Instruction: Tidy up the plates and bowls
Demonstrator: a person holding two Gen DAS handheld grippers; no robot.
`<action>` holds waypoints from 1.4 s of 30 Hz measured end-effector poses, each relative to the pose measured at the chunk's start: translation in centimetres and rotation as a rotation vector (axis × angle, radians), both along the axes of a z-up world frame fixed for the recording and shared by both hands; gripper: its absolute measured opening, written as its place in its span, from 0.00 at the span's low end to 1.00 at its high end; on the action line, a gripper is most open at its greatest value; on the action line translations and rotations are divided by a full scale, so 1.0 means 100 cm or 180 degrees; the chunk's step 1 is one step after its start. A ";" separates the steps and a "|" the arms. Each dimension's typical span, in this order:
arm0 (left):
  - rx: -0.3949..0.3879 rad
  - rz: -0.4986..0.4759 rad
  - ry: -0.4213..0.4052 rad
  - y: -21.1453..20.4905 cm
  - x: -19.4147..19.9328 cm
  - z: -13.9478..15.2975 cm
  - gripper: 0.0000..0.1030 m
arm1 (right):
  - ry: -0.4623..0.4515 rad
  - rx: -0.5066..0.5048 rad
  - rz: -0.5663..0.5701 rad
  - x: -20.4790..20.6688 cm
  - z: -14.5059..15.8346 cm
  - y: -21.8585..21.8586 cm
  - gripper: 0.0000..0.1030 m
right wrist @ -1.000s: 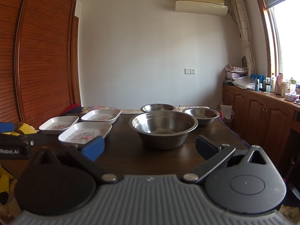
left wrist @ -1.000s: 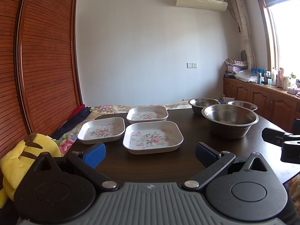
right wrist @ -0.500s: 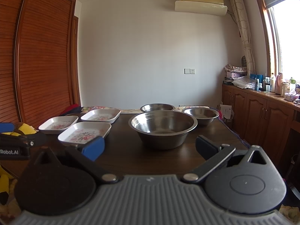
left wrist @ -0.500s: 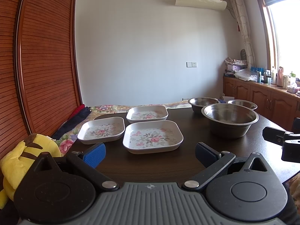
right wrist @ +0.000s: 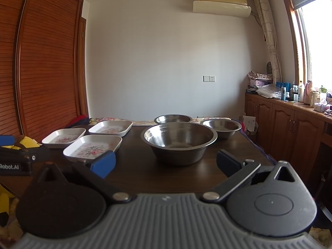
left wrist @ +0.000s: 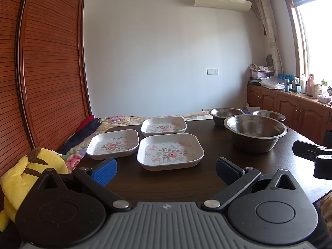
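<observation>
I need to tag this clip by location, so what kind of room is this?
Most likely a lived-in room of a home, used for dining. A dark wooden table holds flowered plates and steel bowls, wooden cabinets run under the window, and an air conditioner hangs on the wall.

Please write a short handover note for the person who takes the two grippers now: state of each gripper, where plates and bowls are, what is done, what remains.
Left gripper: open, empty, facing the nearest floral plate.
Right gripper: open, empty, facing the large steel bowl.
Three floral plates lie separately on the left part of the dark table: nearest, left plate, far plate.
Three steel bowls stand separately on the right: large one in front, two smaller bowls behind.
Done: nothing stacked.
Left: probably stack the plates, nest the bowls.
</observation>
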State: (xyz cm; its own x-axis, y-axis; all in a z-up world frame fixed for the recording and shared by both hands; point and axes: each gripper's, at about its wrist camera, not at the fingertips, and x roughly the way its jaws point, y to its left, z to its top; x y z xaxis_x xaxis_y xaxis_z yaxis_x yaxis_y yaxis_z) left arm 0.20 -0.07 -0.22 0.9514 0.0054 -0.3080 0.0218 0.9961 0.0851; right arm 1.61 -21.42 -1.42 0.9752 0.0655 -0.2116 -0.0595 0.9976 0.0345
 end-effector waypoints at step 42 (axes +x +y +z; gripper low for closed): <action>0.0046 -0.0167 0.0351 0.003 0.016 -0.021 1.00 | 0.0099 -0.0058 0.0064 0.005 -0.010 0.003 1.00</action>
